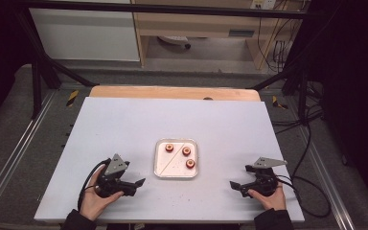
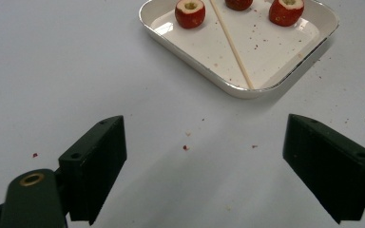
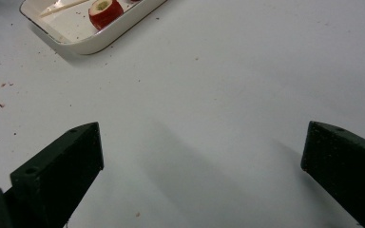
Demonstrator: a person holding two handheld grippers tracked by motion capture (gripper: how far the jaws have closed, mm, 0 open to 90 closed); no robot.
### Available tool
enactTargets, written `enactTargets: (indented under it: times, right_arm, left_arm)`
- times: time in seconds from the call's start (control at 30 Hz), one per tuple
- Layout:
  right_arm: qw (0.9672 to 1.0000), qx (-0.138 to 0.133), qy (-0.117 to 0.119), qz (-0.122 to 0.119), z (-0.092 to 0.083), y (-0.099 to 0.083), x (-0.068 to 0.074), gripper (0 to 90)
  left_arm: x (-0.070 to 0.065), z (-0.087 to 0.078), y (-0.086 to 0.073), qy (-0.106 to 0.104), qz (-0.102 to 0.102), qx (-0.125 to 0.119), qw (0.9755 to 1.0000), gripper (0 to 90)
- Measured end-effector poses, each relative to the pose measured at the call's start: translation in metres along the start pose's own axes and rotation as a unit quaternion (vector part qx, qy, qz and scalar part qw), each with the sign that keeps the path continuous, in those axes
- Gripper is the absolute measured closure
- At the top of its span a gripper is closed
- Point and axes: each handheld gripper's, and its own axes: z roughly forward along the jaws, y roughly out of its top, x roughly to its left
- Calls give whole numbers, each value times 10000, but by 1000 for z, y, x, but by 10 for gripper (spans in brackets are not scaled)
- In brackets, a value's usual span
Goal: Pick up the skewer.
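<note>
Jaws wide on both grippers, tray (image 1: 159, 168) between.

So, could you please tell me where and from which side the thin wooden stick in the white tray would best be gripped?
Probably near the middle of the wooden stick, coming straight down from above. It lies flat and diagonally on the floor of the white tray, between the cored red fruits, so a side approach would meet the raised rim. Turn the jaws of the open left hand-held gripper across its length.
</note>
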Motion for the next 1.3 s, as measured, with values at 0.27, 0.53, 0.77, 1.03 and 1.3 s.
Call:
enactTargets:
  times: [0.27, 0.53, 0.77, 1.03, 1.3]
  right_arm:
    - [10000, 2, 4, -1, 0, 0, 0, 8]
    - [10000, 30, 6, -26, 1, 0, 0, 8]
    - [10000, 30, 19, -31, 1, 0, 0, 9]
    - [10000, 59, 24, -20, 3, 0, 0, 9]
    - [10000, 50, 33, -9, 3, -1, 1, 10]
  left_arm:
    - [-6, 6, 18, 90, 31, 48, 9999, 151]
    - [-16, 22, 36, 82, 69, 196, 9997, 157]
    - [-21, 34, 50, 37, 15, 287, 9996, 176]
    - [-30, 58, 66, 86, 65, 513, 9986, 255]
    - [-35, 73, 70, 110, -9, 655, 9978, 382]
